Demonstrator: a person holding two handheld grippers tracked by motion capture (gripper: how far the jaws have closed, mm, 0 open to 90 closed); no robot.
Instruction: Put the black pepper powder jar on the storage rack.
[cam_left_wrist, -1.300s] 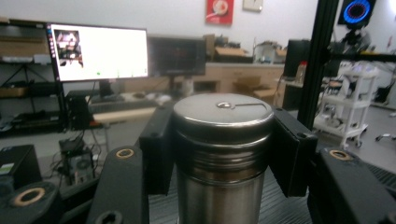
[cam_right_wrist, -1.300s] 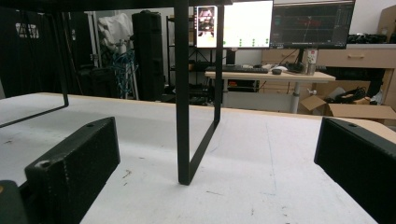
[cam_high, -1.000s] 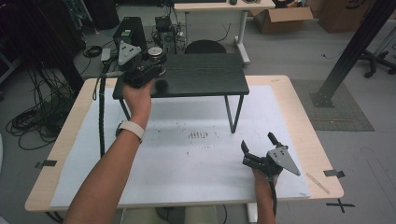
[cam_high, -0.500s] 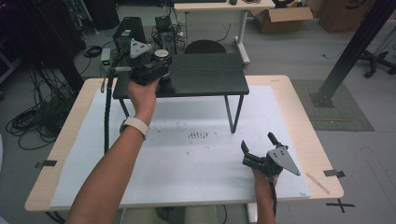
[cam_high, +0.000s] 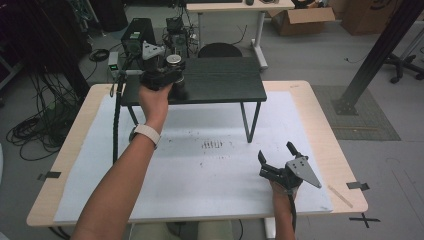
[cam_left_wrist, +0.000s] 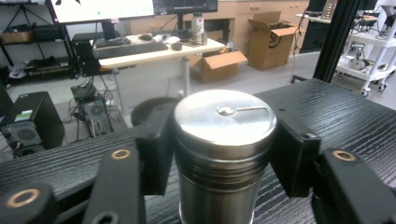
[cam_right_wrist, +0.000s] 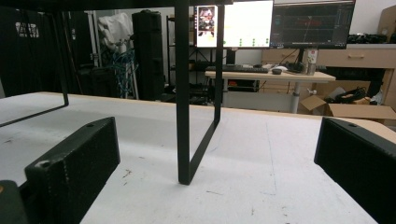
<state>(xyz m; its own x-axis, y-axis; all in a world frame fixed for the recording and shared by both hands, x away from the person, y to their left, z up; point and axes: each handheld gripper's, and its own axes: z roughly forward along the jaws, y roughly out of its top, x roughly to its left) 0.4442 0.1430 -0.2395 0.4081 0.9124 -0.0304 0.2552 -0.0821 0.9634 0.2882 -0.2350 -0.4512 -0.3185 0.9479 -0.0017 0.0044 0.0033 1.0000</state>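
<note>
Between left gripper (cam_left_wrist: 224, 154) fingers (cam_left_wrist: 292, 154), steel shaker (cam_left_wrist: 222, 149) lid shows a rivet

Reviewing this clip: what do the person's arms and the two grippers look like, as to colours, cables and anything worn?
Both forearms are bare, with no sleeves in view; the left wrist wears a pale watch band. Both grippers are black with blocky black jaws, the left gripper showing brass-coloured pivot rings. Each carries a grey three-cornered plate, and a black cable trails from the left one. The right gripper looks alike.
</note>
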